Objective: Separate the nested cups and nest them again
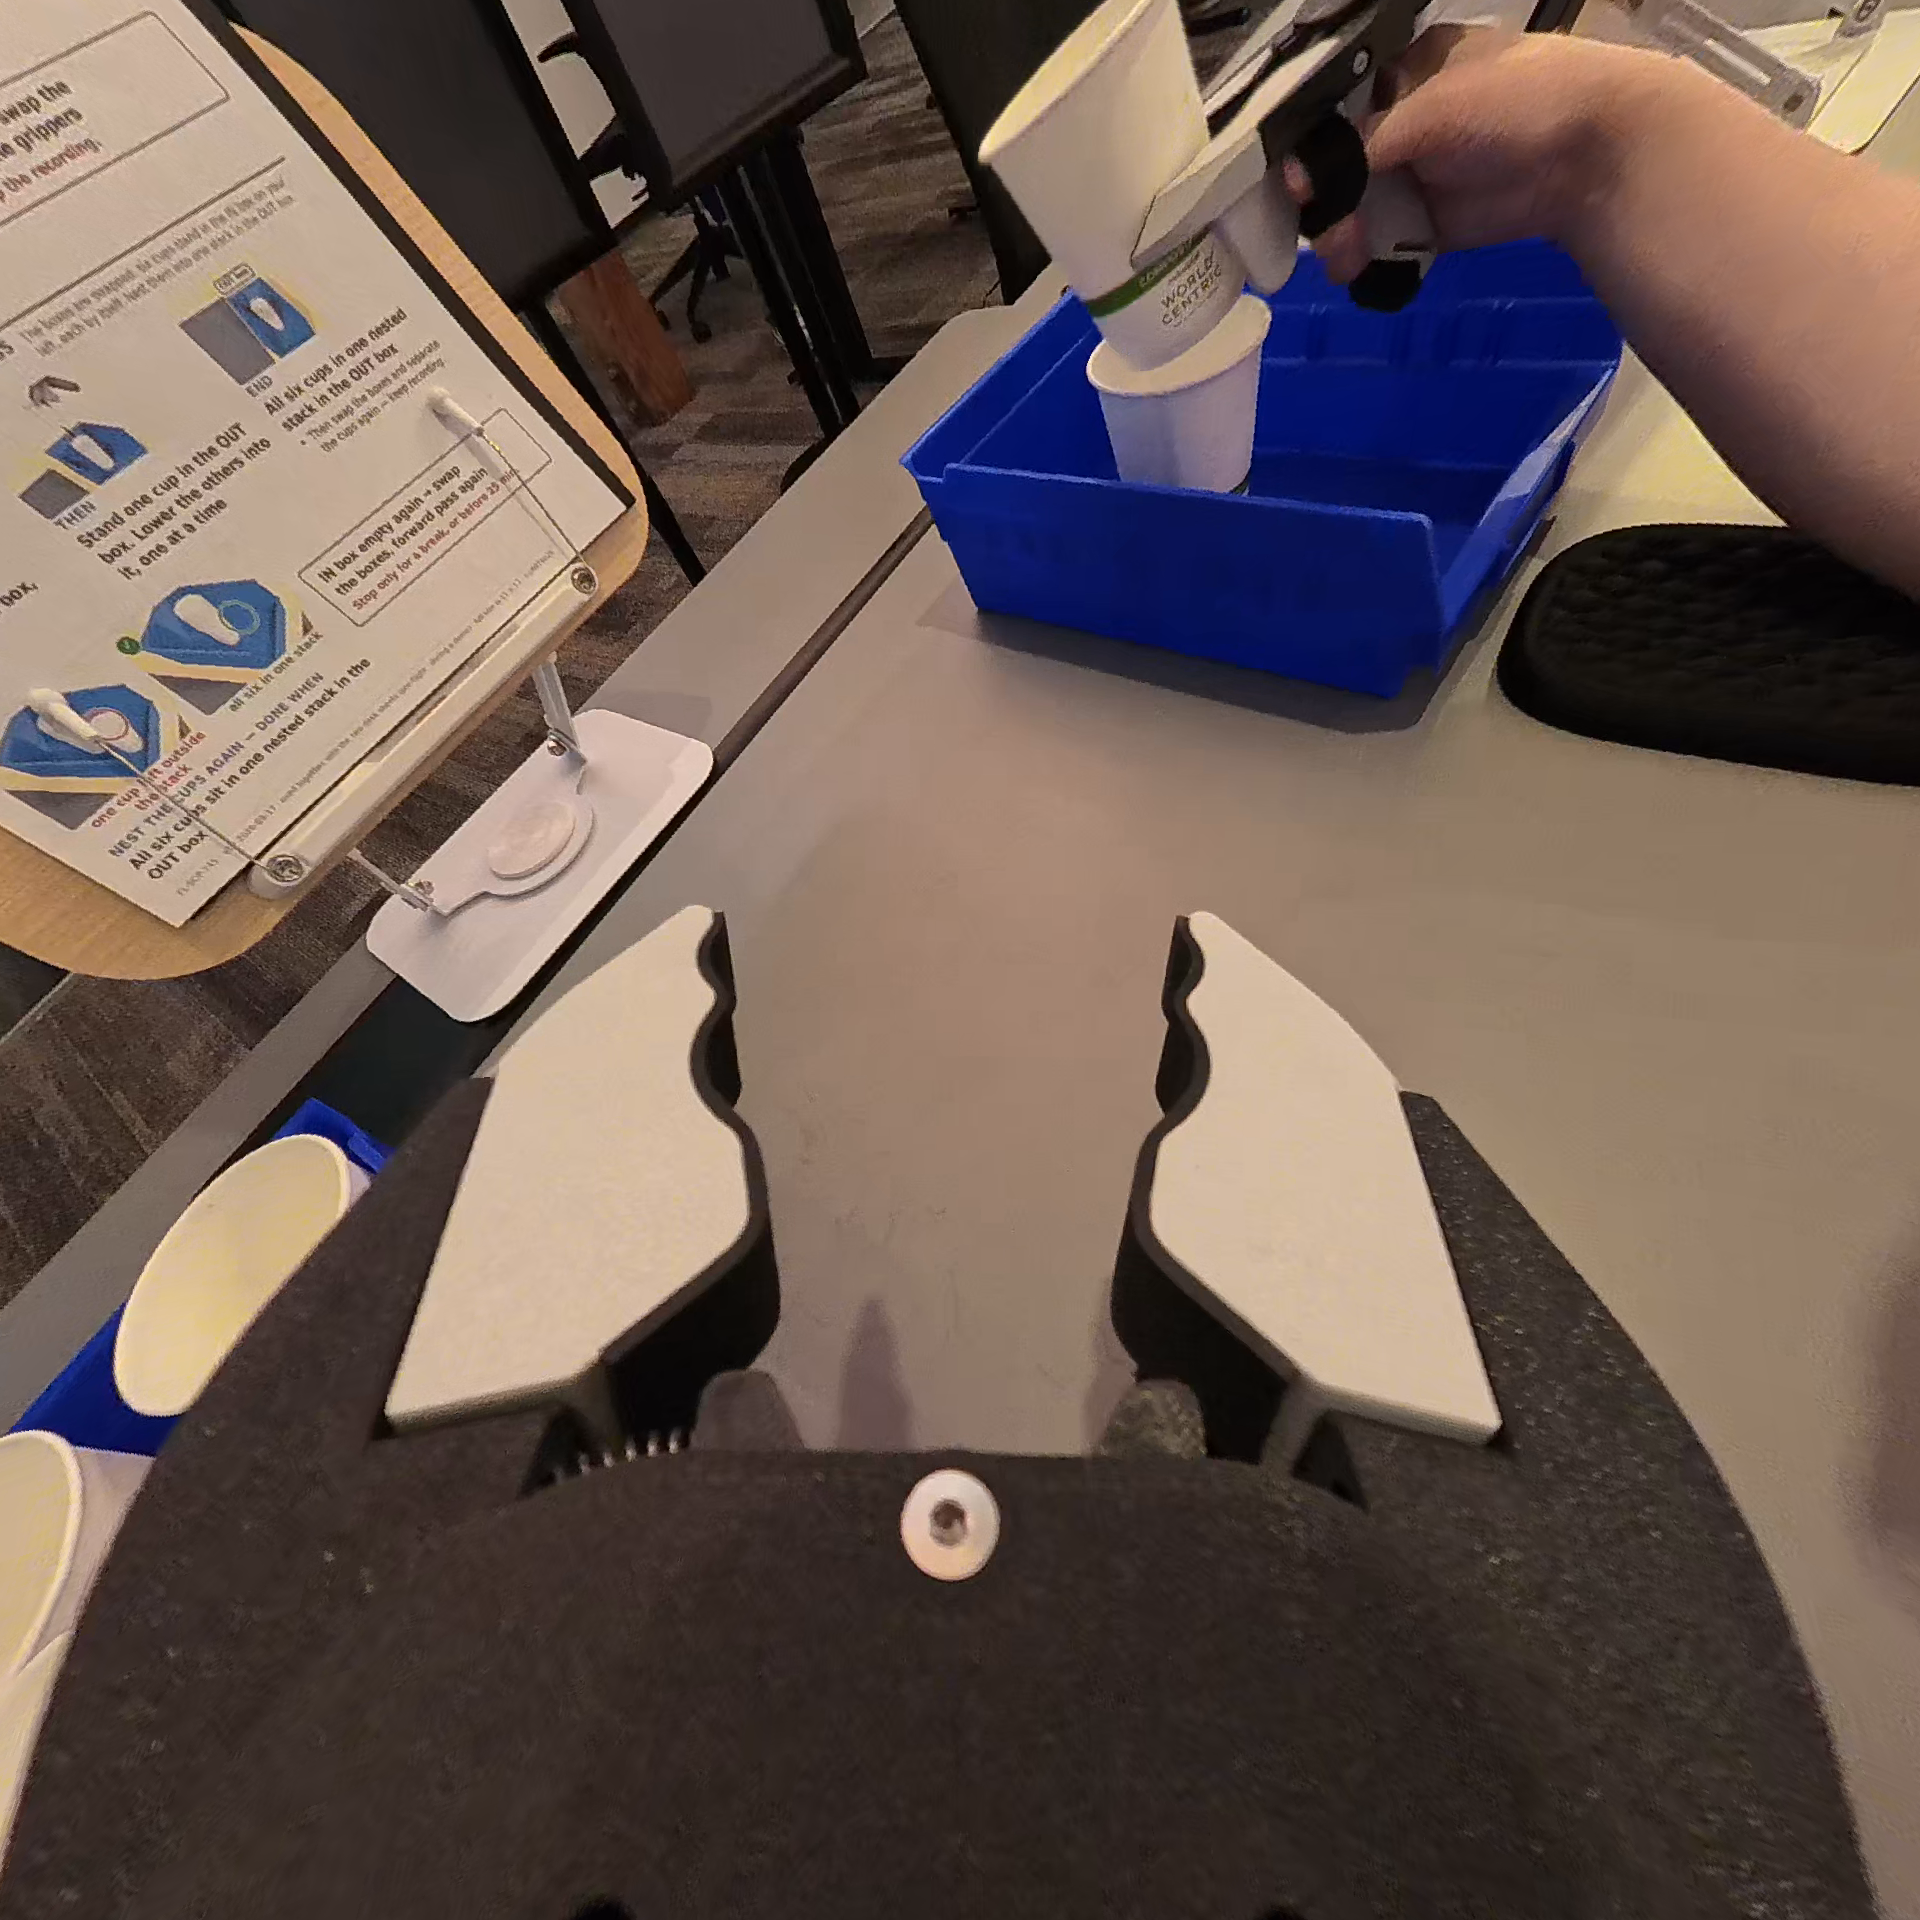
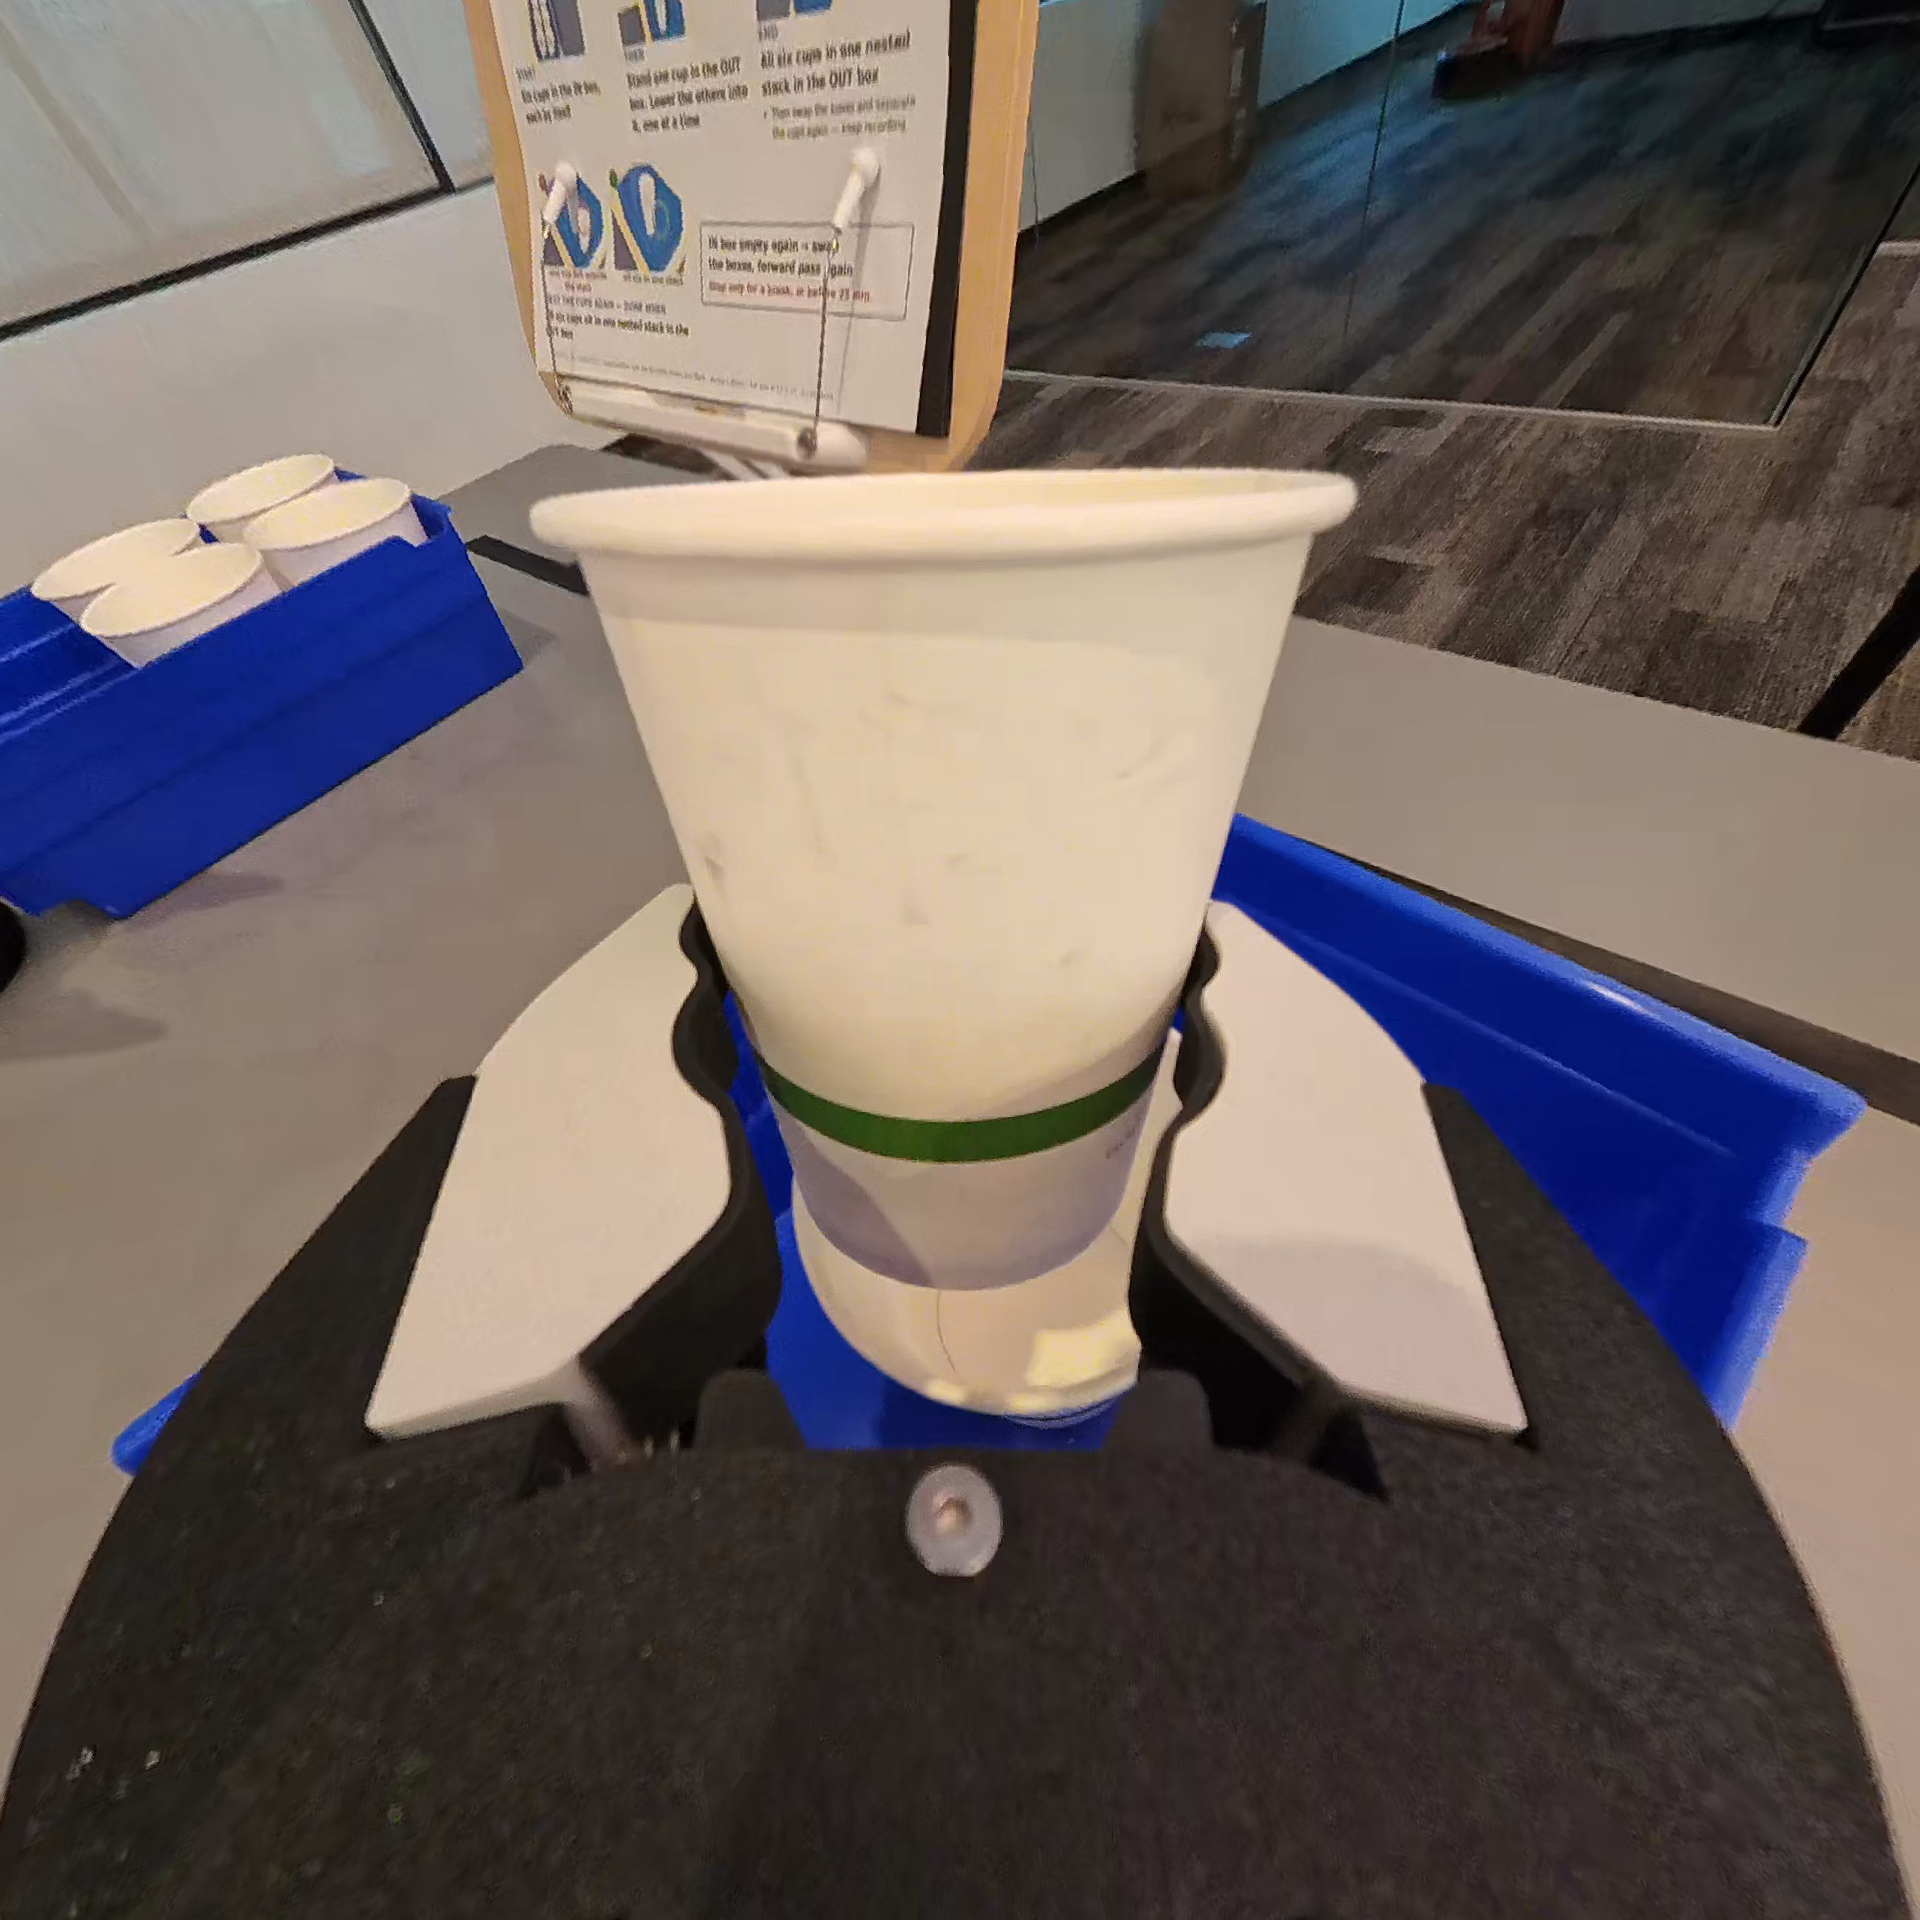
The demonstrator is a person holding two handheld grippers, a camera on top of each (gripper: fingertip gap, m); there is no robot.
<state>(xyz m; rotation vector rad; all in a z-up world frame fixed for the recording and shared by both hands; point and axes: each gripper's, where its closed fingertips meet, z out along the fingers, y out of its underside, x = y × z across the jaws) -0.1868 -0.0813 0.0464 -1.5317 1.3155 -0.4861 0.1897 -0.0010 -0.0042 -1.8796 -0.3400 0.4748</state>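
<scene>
Right wrist view shows our right gripper [image 2: 940,1049] clamped on a cup [image 2: 935,790], its base entering the cup [image 1: 1179,416] standing in the near bin [image 1: 1195,561], while four loose cups [image 2: 223,545] await, left gripper [image 1: 951,1018] open and empty.

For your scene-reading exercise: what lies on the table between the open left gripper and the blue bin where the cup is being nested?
Nothing: in the left wrist view, only bare grey table stretches from the left gripper to the blue bin.

Tilted white paper cup [image 2: 940,831] entering upright cup [image 1: 1184,416] in blue bin [image 1: 1247,582].
</scene>
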